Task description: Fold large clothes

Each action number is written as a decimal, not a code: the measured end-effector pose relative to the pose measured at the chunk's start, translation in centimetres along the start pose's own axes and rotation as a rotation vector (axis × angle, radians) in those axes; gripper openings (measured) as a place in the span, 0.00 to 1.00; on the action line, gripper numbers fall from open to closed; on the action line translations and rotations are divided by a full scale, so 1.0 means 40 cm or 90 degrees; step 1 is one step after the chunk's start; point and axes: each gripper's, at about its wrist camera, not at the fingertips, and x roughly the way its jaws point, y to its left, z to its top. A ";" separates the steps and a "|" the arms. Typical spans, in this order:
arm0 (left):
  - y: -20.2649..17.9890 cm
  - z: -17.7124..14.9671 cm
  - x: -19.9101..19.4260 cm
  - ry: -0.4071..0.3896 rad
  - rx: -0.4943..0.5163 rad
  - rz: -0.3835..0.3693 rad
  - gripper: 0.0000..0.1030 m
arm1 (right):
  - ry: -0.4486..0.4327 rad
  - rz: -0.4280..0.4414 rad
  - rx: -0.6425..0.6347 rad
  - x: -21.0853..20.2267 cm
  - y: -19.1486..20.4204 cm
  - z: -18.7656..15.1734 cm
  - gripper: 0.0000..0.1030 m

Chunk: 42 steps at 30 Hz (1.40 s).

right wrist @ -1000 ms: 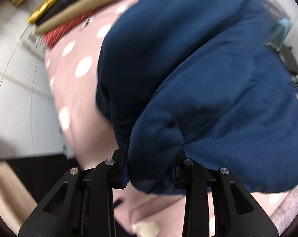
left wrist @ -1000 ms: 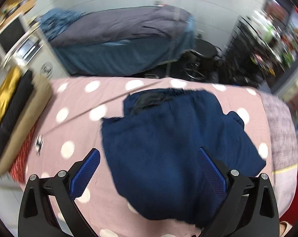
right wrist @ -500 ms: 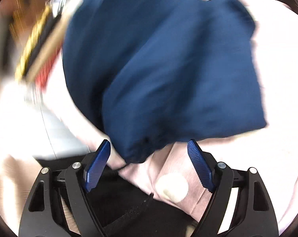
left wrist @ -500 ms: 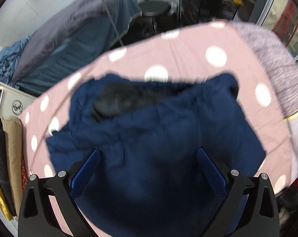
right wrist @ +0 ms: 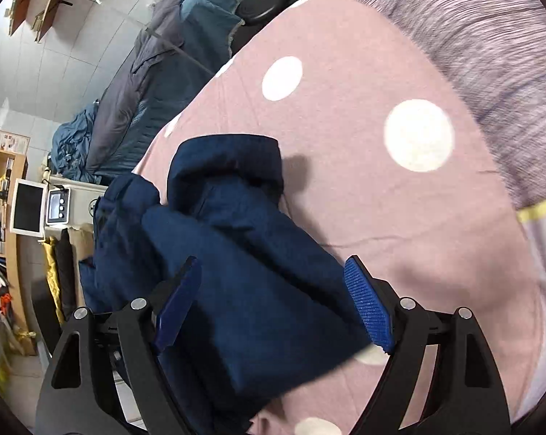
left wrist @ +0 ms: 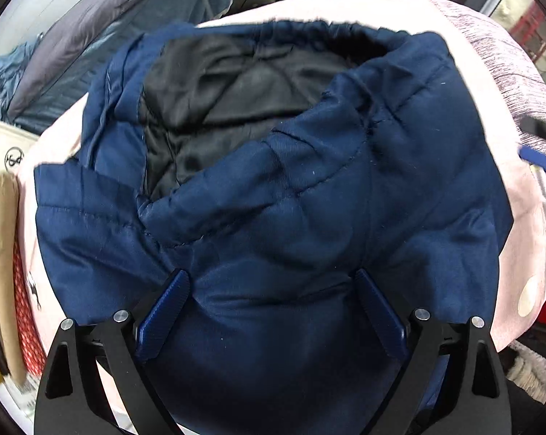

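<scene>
Grippers both point down at the navy padded jacket heaped on the pink polka-dot bedspread: the left gripper aims straight down, jaws closing around a fabric bulge not yet pinched, while the right gripper tilts downward, jaws spread, gripping nothing

A pink sheet with white dots covers the work surface, meeting a grey-mauve fabric along one side. The bulky navy jacket lies directly on it, possibly half folded.
</scene>
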 end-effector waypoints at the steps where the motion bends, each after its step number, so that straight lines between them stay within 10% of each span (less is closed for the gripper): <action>1: -0.005 -0.008 0.003 0.000 0.000 0.005 0.88 | 0.004 0.001 -0.009 0.015 0.011 0.003 0.78; 7: -0.023 -0.040 0.010 0.010 -0.005 0.018 0.88 | 0.081 0.002 -0.184 0.155 0.162 -0.043 0.78; 9: -0.022 -0.042 0.013 0.020 -0.002 0.018 0.88 | 0.110 -0.042 -0.233 0.200 0.188 -0.075 0.30; 11: -0.013 -0.053 0.018 0.034 0.003 0.013 0.88 | 0.167 -0.043 -0.267 0.230 0.195 -0.124 0.16; 15: -0.018 -0.091 0.019 0.053 0.022 -0.012 0.88 | 0.235 -0.082 -0.368 0.222 0.141 -0.252 0.11; 22: -0.039 -0.083 -0.081 0.047 0.086 -0.064 0.88 | 0.305 -0.083 -0.237 0.145 -0.065 -0.352 0.10; 26: 0.004 0.005 -0.244 -0.039 0.109 -0.128 0.90 | 0.323 -0.125 -0.241 0.132 -0.112 -0.385 0.10; 32: 0.175 0.265 -0.279 -0.176 0.093 -0.009 0.94 | 0.324 -0.141 -0.197 0.142 -0.126 -0.348 0.10; 42: 0.246 0.566 0.058 0.042 -0.013 -0.170 0.93 | 0.289 -0.166 -0.167 0.160 -0.105 -0.359 0.10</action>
